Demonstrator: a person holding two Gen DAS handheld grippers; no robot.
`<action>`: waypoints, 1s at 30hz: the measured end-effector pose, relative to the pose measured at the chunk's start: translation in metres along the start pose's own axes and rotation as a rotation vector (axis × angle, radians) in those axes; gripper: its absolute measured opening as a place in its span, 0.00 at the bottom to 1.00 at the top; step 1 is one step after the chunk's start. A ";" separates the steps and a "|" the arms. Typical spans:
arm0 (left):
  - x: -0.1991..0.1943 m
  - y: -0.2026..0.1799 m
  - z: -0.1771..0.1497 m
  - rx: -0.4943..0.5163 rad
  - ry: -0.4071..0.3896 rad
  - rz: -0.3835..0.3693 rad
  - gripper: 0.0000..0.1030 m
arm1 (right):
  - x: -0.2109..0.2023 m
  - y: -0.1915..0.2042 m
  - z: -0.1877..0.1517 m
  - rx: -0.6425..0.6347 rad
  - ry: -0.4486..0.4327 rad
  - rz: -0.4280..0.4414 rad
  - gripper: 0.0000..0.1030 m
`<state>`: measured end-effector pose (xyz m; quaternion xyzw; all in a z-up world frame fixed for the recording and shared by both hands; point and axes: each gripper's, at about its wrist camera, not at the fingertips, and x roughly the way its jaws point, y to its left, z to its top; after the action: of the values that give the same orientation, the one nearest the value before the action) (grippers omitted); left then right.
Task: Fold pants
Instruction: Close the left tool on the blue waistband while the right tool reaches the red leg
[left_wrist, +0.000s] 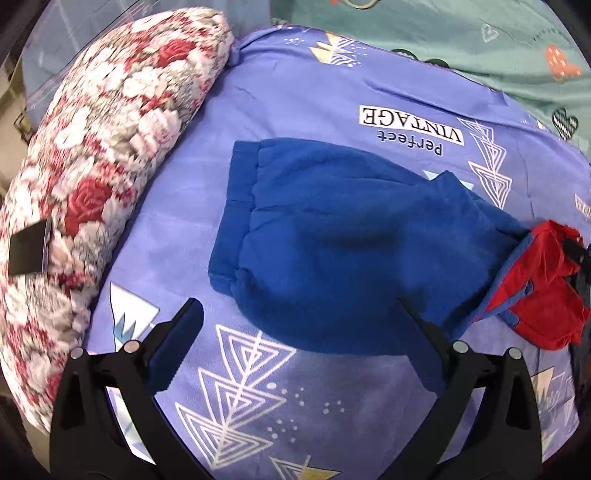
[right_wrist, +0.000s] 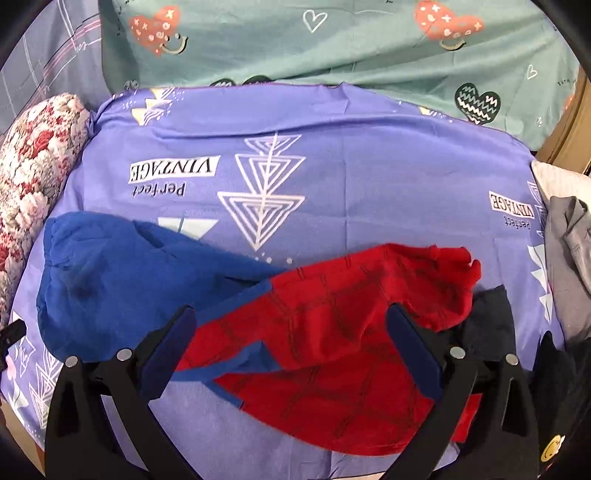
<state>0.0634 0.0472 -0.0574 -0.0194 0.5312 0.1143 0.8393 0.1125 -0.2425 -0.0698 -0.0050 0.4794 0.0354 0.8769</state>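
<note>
Blue-and-red pants (right_wrist: 288, 325) lie rumpled on a purple sheet (right_wrist: 369, 192); both grippers, left (left_wrist: 295, 325) and right (right_wrist: 291, 332), hover spread wide, empty. Smooth legs first.

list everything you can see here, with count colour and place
blue and red fleece pants: 1, blue top, red legs, mid-sheet
purple printed bed sheet: 1, purple, underneath
floral rolled blanket: 1, red-white, left edge
teal heart-print cover: 1, teal, far side
grey garment: 1, grey, right edge
dark cloth: 1, near-black, beside red legs
left gripper: 1, black, open over blue part
right gripper: 1, black, open over red part
</note>
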 end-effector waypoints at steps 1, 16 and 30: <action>0.002 -0.001 0.002 0.011 0.001 -0.004 0.98 | -0.001 -0.001 0.000 0.013 -0.005 -0.008 0.99; 0.091 0.075 0.013 -0.151 0.179 -0.170 0.97 | 0.001 -0.037 -0.019 0.156 0.079 -0.178 0.99; 0.129 0.083 0.007 -0.211 0.321 -0.307 0.14 | 0.009 -0.030 -0.021 0.166 0.096 -0.164 0.99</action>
<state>0.1051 0.1516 -0.1626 -0.2052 0.6339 0.0357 0.7449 0.1022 -0.2731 -0.0897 0.0268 0.5202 -0.0764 0.8502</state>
